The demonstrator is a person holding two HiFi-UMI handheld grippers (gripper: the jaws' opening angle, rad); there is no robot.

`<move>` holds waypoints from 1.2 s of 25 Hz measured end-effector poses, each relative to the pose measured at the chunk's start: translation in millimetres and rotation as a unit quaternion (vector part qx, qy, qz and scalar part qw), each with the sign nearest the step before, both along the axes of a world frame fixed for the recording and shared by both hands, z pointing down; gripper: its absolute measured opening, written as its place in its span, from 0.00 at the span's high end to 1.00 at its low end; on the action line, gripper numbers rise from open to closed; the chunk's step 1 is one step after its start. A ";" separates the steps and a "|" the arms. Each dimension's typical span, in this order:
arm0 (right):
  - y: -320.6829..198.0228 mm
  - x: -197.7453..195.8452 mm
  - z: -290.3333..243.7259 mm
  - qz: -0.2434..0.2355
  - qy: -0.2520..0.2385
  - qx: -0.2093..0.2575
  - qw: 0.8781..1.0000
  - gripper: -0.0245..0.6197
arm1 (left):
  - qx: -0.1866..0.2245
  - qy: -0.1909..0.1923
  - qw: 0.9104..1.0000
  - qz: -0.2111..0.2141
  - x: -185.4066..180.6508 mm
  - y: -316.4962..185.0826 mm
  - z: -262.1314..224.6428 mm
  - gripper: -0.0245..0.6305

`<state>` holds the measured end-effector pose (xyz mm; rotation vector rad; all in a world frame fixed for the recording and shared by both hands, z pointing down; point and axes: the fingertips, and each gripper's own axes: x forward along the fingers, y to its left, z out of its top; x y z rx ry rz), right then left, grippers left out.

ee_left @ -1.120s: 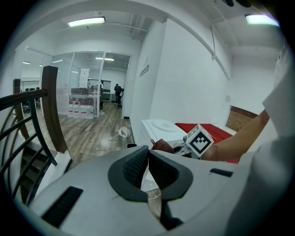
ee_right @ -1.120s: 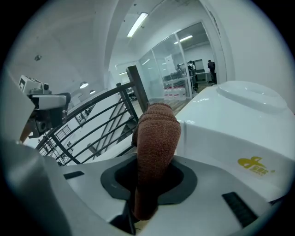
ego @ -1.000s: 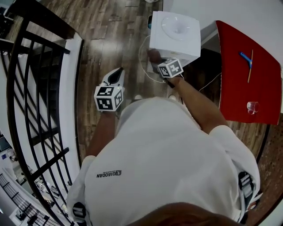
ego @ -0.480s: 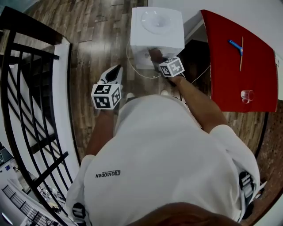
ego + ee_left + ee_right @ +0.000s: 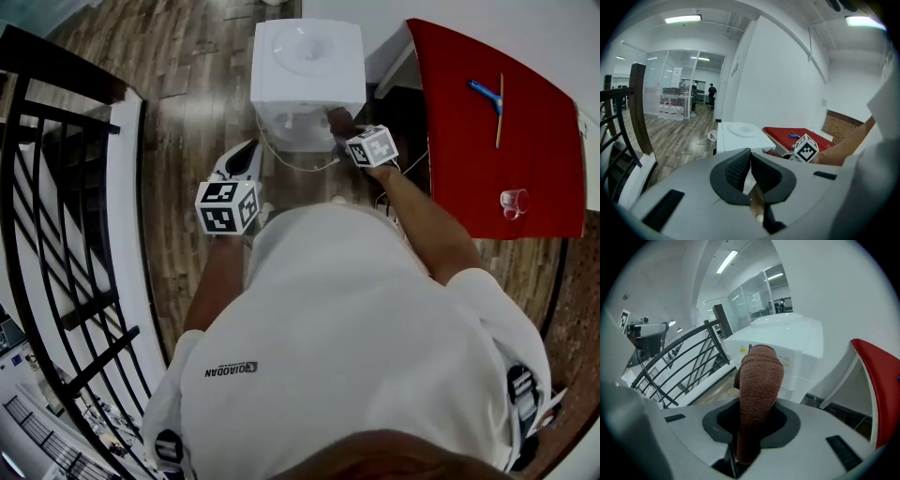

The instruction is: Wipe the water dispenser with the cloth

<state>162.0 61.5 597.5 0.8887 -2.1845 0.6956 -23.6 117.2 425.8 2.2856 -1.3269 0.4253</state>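
The white water dispenser (image 5: 307,70) stands on the wood floor ahead of me; it also shows in the right gripper view (image 5: 787,345) and the left gripper view (image 5: 740,136). My right gripper (image 5: 349,131) is shut on a brown cloth (image 5: 758,394), which it holds against the dispenser's front right edge; the cloth (image 5: 339,119) peeks out past the marker cube. My left gripper (image 5: 246,161) hangs to the left of the dispenser, away from it, jaws shut with nothing between them (image 5: 750,171).
A red table (image 5: 483,131) stands right of the dispenser, with a blue-handled tool (image 5: 487,97) and a clear glass (image 5: 511,201) on it. A black stair railing (image 5: 66,206) runs along the left. A white cable (image 5: 291,164) loops on the floor by the dispenser's base.
The view has shifted so the dispenser and red table sit further left and up. The right gripper with the cloth stays at the dispenser's front, now nearer its right edge.
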 end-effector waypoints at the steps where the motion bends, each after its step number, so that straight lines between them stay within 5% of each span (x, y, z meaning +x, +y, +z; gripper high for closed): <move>1: 0.3 6.9 0.6 0.001 0.000 0.000 1.000 0.85 | 0.000 0.000 1.000 -0.001 4.3 0.9 0.7 0.96; 11: 1.8 79.4 -1.0 0.014 0.000 0.001 1.000 0.85 | 0.003 0.013 1.000 -0.025 46.4 1.9 5.2 0.96; 18: 1.5 100.3 -12.5 0.046 -0.017 0.001 0.999 0.85 | -0.012 0.013 0.999 -0.047 38.7 13.6 17.6 0.96; 22: 11.0 69.9 -37.7 0.060 -0.051 0.012 0.997 0.85 | -0.020 0.005 0.998 -0.058 7.2 21.5 20.1 0.96; 30: 36.0 -75.3 -89.0 -0.015 -0.084 0.058 0.995 0.85 | -0.007 -0.006 0.997 -0.078 -108.1 22.8 4.0 0.96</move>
